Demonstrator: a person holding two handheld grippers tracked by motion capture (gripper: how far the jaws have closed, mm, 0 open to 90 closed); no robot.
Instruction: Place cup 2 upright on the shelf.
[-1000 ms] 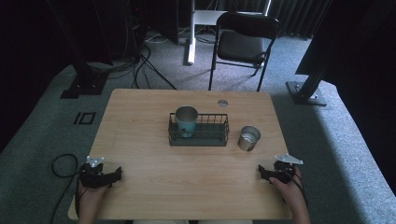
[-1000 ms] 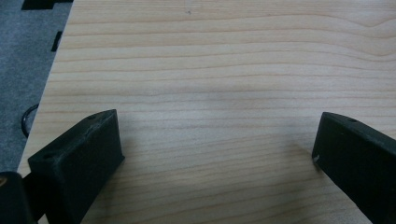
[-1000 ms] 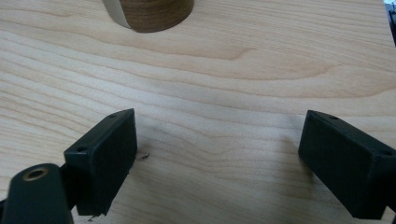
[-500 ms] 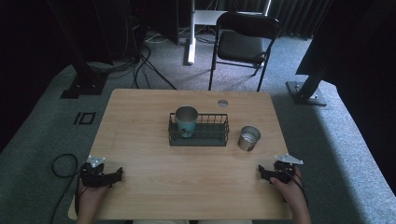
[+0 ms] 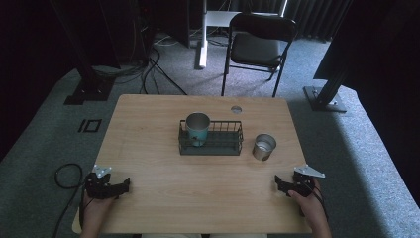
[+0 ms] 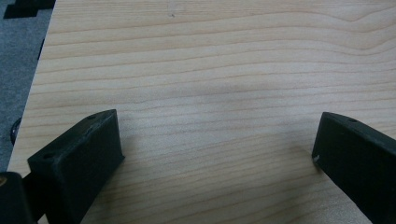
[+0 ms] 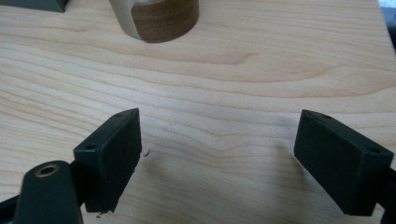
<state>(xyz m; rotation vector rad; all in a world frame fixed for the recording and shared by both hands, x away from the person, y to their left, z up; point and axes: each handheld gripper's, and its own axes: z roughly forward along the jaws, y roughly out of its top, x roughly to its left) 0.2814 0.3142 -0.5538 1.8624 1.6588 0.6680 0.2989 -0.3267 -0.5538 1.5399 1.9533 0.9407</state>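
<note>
Looked dim all around: grey carpet, cables, and a black folding chair (image 5: pixel 260 47) beyond the far edge. Carried, on the light wooden tabletop (image 5: pixel 158 148), a black wire basket (image 5: pixel 218 148) in the middle, with a tall teal metal cup (image 5: pixel 197 128) standing upright in its left end. Found the small shiny steel cup (image 5: pixel 264 147) upright on the bare wood, just beside the right end of the basket and apart from it.

Held the left hand-held gripper (image 5: pixel 124 186) low near the front left corner, jaws spread wide apart with only wood grain between them. Held the right hand-held gripper (image 5: pixel 278 184) low near the front right corner, likewise spread wide and gripping nothing, pointed toward the steel cup, well apart from it. Could not tell whether either one touched the wood.

Judged the step in hand as the first reach of the right hand-held gripper toward the steel cup, probably to place it in the free right part of the basket. Seemed best to go forward in a straight line with the jaws left wide, to bring them around the wall of the cup at middle height, and to close only when the cup sat centred between them. Seemed wise also to approach from the near side, away from the basket wire, and to squeeze gently, since thin smooth steel would likely slip or tip under a crooked grip.
</note>
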